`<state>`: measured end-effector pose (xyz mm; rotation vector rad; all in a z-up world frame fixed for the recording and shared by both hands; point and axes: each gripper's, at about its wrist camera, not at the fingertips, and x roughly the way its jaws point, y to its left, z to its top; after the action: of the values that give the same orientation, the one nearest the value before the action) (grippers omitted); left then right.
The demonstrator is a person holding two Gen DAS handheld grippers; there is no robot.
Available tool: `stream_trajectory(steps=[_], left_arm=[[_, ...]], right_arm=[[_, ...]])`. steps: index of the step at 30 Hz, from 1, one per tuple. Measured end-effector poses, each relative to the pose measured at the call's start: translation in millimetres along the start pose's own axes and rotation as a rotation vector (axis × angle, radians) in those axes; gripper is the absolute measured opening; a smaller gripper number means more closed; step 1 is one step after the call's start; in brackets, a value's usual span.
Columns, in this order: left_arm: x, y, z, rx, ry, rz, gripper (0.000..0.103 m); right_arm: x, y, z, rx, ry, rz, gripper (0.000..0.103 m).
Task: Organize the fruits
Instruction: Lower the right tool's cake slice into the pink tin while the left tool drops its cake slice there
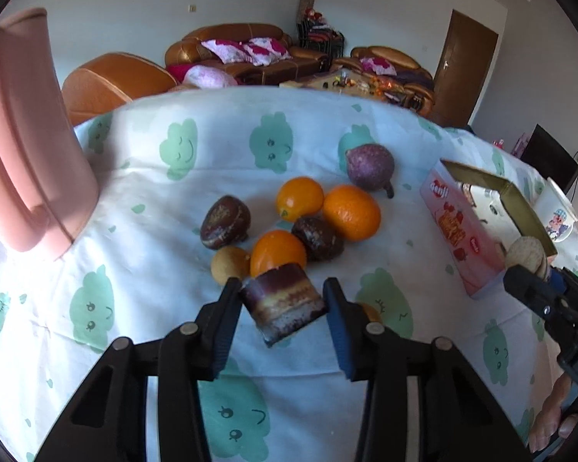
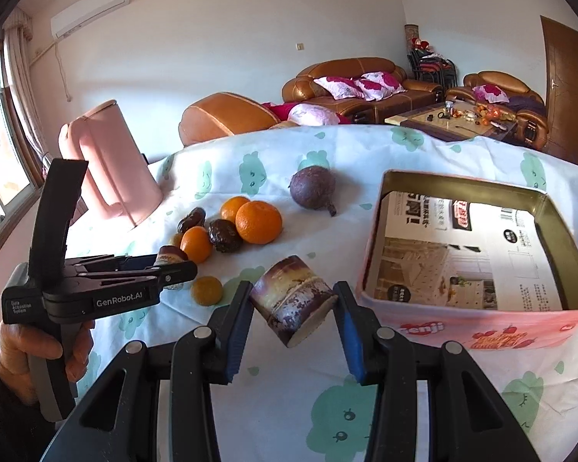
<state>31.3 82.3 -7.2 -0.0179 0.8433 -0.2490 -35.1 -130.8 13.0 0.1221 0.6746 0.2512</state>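
Observation:
My left gripper is shut on a short purple sugarcane piece, held just above the cloth in front of a pile of oranges and dark fruits. My right gripper is shut on another sugarcane piece, left of the open pink tin box. The left gripper also shows in the right wrist view, beside the oranges. The right gripper shows at the right edge of the left wrist view. A purple round fruit lies behind the pile.
A pink kettle stands at the back left of the table. A paper cup stands behind the tin box. A small orange lies near the left gripper. Printed paper lines the tin. Sofas stand beyond the table.

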Motion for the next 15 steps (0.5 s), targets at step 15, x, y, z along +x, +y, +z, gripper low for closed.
stream_trajectory(steps=[15], left_arm=[[-6, -125, 20, 0.155, -0.191, -0.18, 0.045]], right_arm=[[-3, -124, 21, 0.074, -0.031, -0.383, 0.044]])
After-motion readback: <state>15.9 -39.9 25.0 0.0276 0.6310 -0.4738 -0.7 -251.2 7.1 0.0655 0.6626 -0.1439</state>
